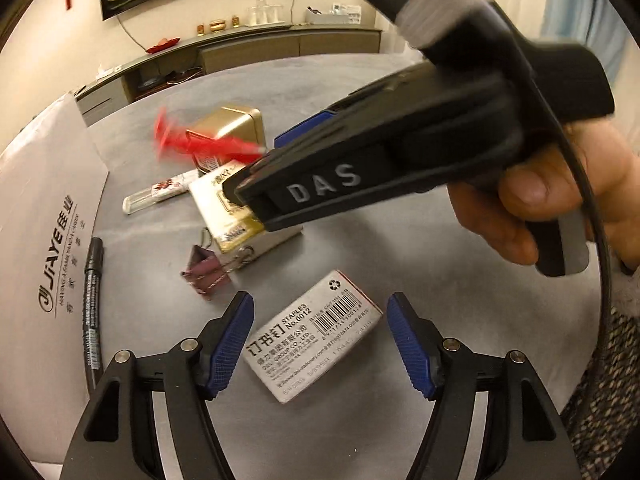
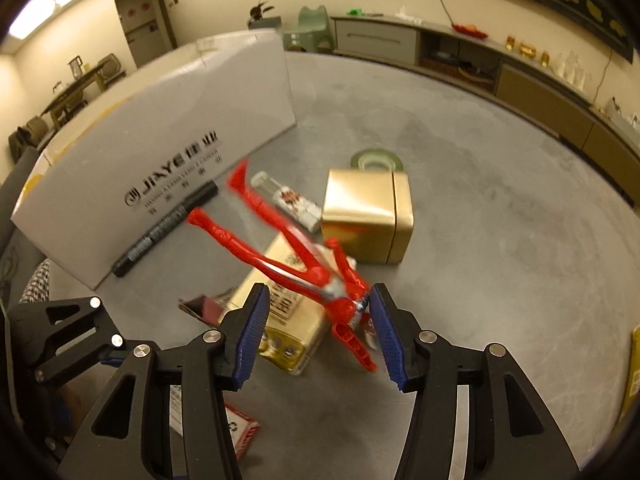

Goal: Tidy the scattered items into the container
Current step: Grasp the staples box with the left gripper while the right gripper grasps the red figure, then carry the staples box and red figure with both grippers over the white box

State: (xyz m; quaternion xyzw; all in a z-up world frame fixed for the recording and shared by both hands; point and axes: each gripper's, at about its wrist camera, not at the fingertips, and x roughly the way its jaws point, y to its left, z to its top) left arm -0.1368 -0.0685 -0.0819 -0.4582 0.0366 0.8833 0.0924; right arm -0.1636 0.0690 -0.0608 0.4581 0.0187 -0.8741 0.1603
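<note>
A white staples box [image 1: 312,336] lies on the grey table between the fingers of my open left gripper [image 1: 320,312], just in front of the pads. The right gripper [image 1: 256,168] reaches in from the right, held by a hand [image 1: 532,204]. In its own view the right gripper [image 2: 319,296] is open wide. A blurred red toy figure [image 2: 280,248] hangs between the fingers, its body against the right pad [image 2: 384,332], above a flat gold-and-white box [image 2: 288,320]. The white cardboard container [image 2: 160,140] stands at the left.
A gold tin [image 2: 368,216], a green tape roll [image 2: 376,160], a clear tube [image 2: 288,200], a pink binder clip [image 1: 208,272] and a black marker [image 1: 92,304] lie on the round table [image 2: 500,240]. A yellow item [image 2: 634,372] shows at the right edge.
</note>
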